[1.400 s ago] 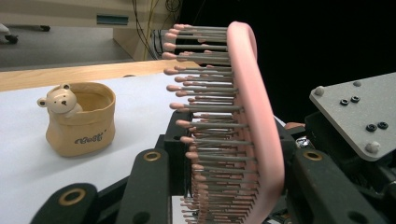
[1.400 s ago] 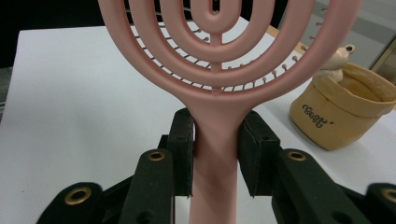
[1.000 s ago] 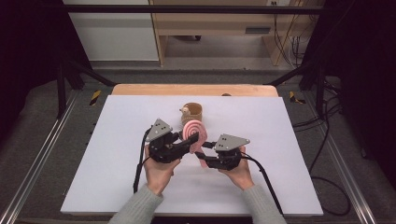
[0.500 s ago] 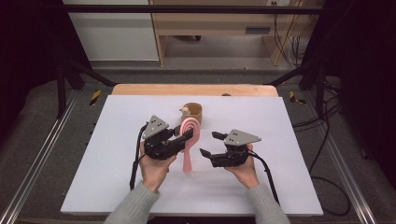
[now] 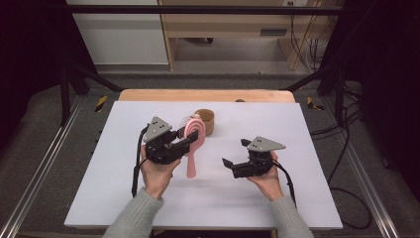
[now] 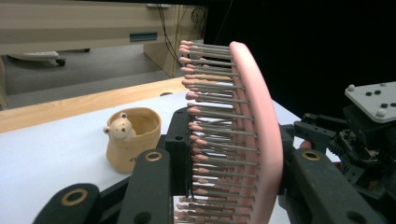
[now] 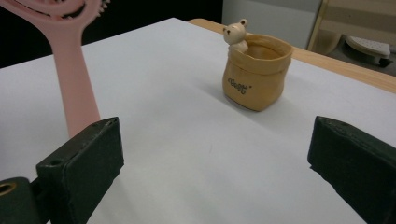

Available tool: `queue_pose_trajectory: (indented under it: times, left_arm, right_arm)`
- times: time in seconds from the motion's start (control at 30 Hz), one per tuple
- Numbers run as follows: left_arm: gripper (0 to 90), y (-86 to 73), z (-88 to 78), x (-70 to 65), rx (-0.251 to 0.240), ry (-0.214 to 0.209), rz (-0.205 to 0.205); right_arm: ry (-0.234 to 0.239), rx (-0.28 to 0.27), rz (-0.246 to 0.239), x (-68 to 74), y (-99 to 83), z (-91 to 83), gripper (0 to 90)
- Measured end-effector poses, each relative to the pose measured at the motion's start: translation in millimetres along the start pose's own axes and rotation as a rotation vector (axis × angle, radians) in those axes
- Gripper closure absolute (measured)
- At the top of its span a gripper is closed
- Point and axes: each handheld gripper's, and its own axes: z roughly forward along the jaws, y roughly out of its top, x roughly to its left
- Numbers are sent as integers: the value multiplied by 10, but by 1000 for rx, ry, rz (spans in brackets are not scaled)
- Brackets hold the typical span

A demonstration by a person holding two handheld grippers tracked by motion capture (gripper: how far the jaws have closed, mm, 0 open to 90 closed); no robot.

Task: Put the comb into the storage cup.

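Pink plastic hairbrush (image 5: 192, 144) with metal, pink-tipped bristles and straight handle.

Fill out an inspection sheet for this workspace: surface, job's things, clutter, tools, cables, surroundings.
Surface: white tabletop with a wooden strip along its far edge.
Job's things: pink hairbrush, held by its head, handle pointing down towards the table; tan bear cup upright behind it, apart from it.
Clutter: nothing seen.
Tools: left tool shut on the hairbrush's head, bristles against one jaw; right tool open, its jaws having just been opening, nothing between them, off to the brush's right.
Cables: one black cable trails from the left tool, another from the right; more hang by the far desk.
Surroundings: grey floor, metal frame rails, wooden desk behind.
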Motion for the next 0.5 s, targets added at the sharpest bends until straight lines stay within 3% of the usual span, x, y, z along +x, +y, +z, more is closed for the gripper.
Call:
queue_pose_trajectory:
  times: [0.27,0.5]
  left_arm:
    - [633,93,-37,54,-4,17,6]
    - [634,181,-58,93,-16,39,19]
  right_arm:
    - [-38,54,33,-116,-84,-96,15]
    - [-64,29,64,-221,-144,-211,4]
